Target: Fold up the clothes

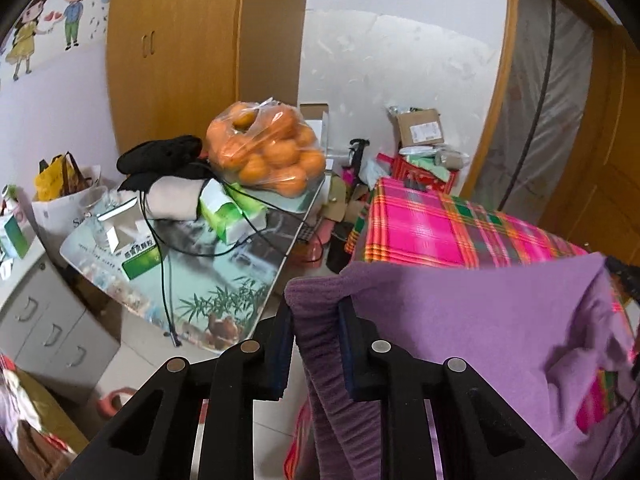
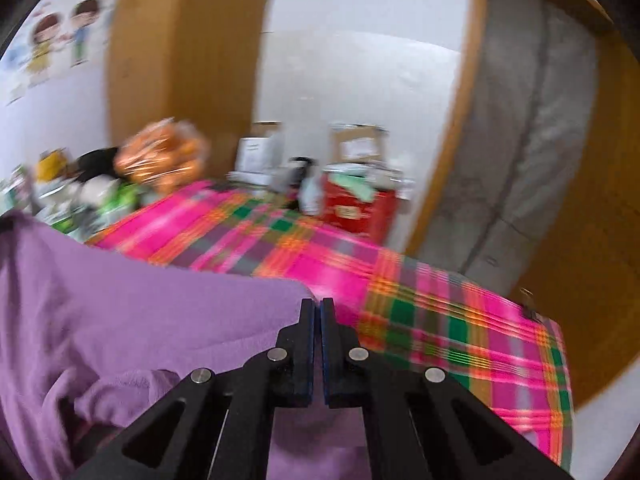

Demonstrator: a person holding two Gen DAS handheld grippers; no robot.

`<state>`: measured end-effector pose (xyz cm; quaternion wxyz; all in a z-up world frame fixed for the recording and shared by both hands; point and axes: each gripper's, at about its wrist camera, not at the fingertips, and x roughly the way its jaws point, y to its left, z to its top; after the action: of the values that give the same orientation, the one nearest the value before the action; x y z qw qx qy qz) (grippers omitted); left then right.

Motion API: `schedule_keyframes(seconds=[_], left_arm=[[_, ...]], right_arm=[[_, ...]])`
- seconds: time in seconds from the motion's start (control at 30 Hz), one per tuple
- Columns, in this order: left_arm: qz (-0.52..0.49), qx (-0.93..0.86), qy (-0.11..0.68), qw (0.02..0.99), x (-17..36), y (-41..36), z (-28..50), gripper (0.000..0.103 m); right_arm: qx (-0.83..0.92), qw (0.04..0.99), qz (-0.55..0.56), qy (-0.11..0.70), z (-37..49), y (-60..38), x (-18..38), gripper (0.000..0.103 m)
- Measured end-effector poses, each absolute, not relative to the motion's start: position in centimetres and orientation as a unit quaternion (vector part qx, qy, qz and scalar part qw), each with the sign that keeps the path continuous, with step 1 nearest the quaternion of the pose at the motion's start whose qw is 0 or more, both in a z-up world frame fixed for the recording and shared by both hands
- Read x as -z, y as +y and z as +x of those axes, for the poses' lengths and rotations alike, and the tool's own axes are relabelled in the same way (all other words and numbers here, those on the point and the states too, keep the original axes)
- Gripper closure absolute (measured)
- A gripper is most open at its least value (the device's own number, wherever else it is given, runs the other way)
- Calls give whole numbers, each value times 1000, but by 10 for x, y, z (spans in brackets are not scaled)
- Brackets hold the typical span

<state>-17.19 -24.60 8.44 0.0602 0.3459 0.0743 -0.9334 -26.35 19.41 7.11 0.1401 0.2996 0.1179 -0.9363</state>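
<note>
We have the purple garment [image 1: 460,320] pinched at two points and hanging in the air above the surface covered with a pink plaid cloth [image 1: 432,228]. Our left gripper [image 1: 316,316] is clamped on a thick, ribbed edge of it, the pads partly apart only because of the bunched fabric between them. Our right gripper [image 2: 317,312] has its pads pressed almost flat together at another edge of the same garment [image 2: 140,320]; the fabric runs right up to and under its tips, so we judge it pinches a thin layer, though the contact itself is hidden. The cloth spans between the two grippers and sags in loose folds toward the lower part of both views.

We judge this to be the lift-and-spread step: the garment is up but not yet laid flat. The next move calls for keeping both pinches firm, drawing the held edge taut between the grippers, and lowering the piece onto the plaid cloth so it lies smooth, clear of the far edge, before any fold is made.

As for writing, the side table's green-and-white boxes [image 1: 232,216] and a white bag [image 1: 60,208] carry print too small or blurred to read. The red crate [image 2: 356,204] bears a label we cannot make out. The wall shows a cartoon sticker [image 1: 48,20] of two children, without legible words.
</note>
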Motion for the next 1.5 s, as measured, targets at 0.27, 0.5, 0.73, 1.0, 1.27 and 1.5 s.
schedule_keyframes(seconds=[0.27,0.5,0.73,1.0,1.27,1.5], left_arm=[[445,892,73,42,-22,-242,-217,79],[403,909,97,42,-48,-258,-160,69],[375,920,118,12,-62,-255,-66,63],[386,908,159,-31,-28,-233,27,61],[393,883,253,-34,-2,-223,58,59],[383,860,336,-28,2,-223,59,60]], right_arm=[[919,69,378,88,-302,235,-33,101],[930,109,340,92,-250,229,-64,91],[926,194,311,88,-160,193,-88,84],[906,270,316,77,-49,177,-76,80],[893,287,345,24,9,193,-45,78],[894,276,351,-23,30,210,-33,78]])
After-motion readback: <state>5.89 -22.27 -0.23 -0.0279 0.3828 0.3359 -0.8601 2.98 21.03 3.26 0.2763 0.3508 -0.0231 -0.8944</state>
